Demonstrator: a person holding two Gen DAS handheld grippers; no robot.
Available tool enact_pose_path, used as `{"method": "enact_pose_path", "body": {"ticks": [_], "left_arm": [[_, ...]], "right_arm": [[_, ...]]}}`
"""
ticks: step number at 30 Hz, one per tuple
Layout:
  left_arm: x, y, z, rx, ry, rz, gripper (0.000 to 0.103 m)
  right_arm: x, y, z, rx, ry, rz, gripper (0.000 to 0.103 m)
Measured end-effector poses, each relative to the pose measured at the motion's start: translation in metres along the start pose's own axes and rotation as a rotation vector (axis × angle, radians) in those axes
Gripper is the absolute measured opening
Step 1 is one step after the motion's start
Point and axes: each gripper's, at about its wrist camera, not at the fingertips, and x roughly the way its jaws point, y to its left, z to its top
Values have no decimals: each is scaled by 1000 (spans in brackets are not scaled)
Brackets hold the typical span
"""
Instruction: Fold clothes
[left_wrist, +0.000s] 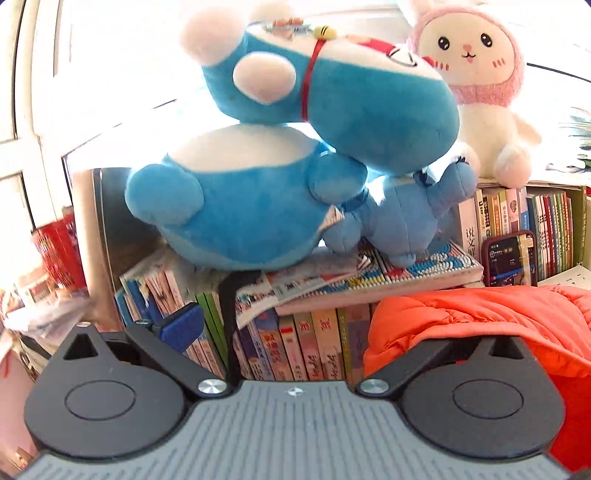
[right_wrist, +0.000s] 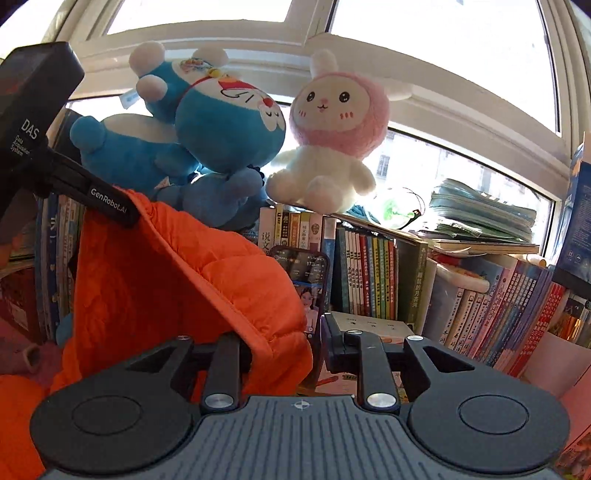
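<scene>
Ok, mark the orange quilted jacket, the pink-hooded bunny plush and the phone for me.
orange quilted jacket (right_wrist: 177, 280), right wrist view, on its lifted quilted panel.
pink-hooded bunny plush (right_wrist: 328, 103), right wrist view, on its face.
phone (left_wrist: 511, 258), left wrist view, on its lit screen.

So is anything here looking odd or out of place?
Yes: the big blue plush on the books is tipped head-down over other blue toys, while the pink rabbit sits upright. The orange jacket is bunched up, still unfolded.

Plush toys (right_wrist: 221, 133) on top of book rows (right_wrist: 373, 280), phone (right_wrist: 304, 280) leaning against books, jacket (right_wrist: 177, 280) in front
</scene>
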Motion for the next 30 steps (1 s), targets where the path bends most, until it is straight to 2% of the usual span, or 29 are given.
{"method": "enact_pose_path", "body": {"ticks": [2,4,6,9,11,13,15,20,22,24,25,27,30], "left_arm": [[-18,-10,-4,108,-107,59,103],[-23,-21,-20,188,-108,61,103],[-25,-32,-38,262,-88,51,103],[-13,-50,-70,333,33,9,103],[-1,-61,-89,374,128,-1,103],[13,-72,-106,414,223,-8,103],[25,-71,-115,433,266,8,103],[55,-62,-134,469,347,59,103],[66,-59,-142,484,380,79,103],[78,-55,-150,498,413,100,103],[84,-53,-153,505,429,110,103],[81,-52,-159,517,433,105,103],[73,-50,-167,533,431,91,103]], "right_arm": [[-1,8,-7,-59,-16,-15,26],[3,14,-15,-113,-29,-46,26],[15,16,-28,-145,27,-60,26],[46,12,-58,-103,217,-39,27],[65,15,-79,-119,326,-5,35],[76,22,-93,-155,387,24,40],[86,30,-107,-189,432,47,44],[90,35,-107,-184,392,36,49],[98,38,-109,-270,370,-23,53],[111,35,-113,-336,387,-61,65],[116,34,-116,-337,407,-48,69],[122,34,-121,-355,424,-29,69],[112,47,-126,-453,350,5,69]]}}
